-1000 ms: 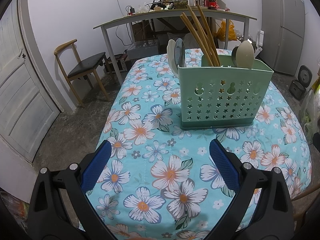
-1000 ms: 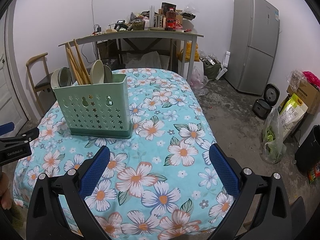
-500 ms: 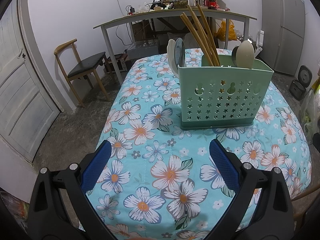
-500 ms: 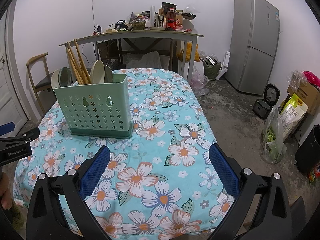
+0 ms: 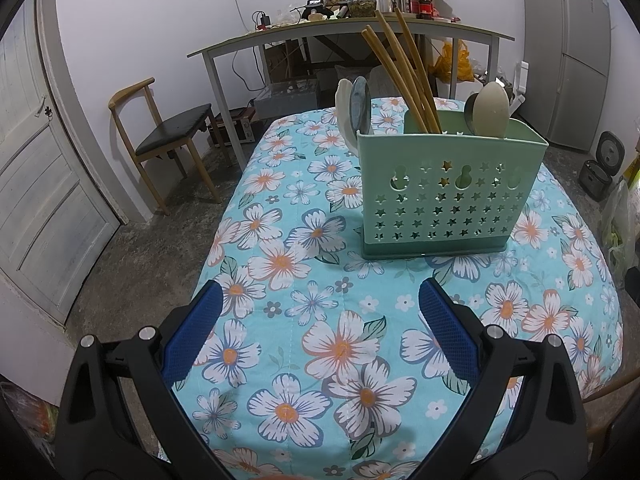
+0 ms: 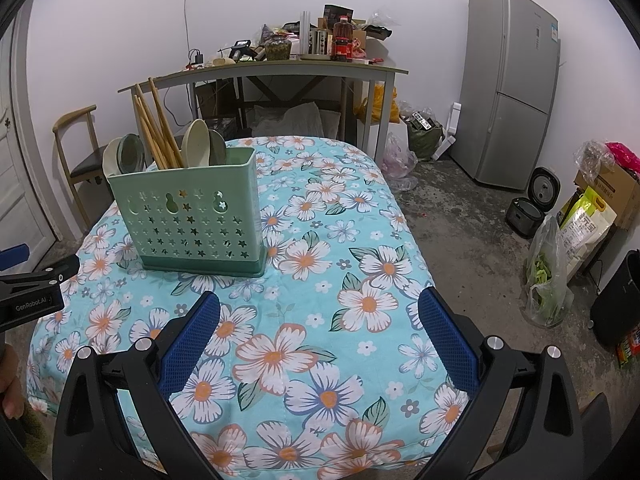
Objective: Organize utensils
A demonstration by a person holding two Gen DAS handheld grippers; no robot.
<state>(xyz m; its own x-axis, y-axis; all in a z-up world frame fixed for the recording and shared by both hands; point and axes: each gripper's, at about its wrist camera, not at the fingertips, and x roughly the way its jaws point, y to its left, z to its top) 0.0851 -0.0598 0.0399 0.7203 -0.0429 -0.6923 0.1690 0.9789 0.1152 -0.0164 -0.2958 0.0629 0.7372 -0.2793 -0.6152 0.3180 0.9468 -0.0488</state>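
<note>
Nothing has shifted over the last second — left gripper (image 5: 318, 312) fingers wide and empty, utensil caddy (image 5: 450, 192) mid-desk (image 5: 280, 360) holding chopsticks (image 5: 404, 76) and spoons, right gripper (image 6: 318, 312) wide, empty — likely task finished.

Both the left gripper (image 5: 320, 320) and right gripper (image 6: 319, 320) hover empty, jaws spread wide, near the utensil holder (image 5: 448, 192).
</note>
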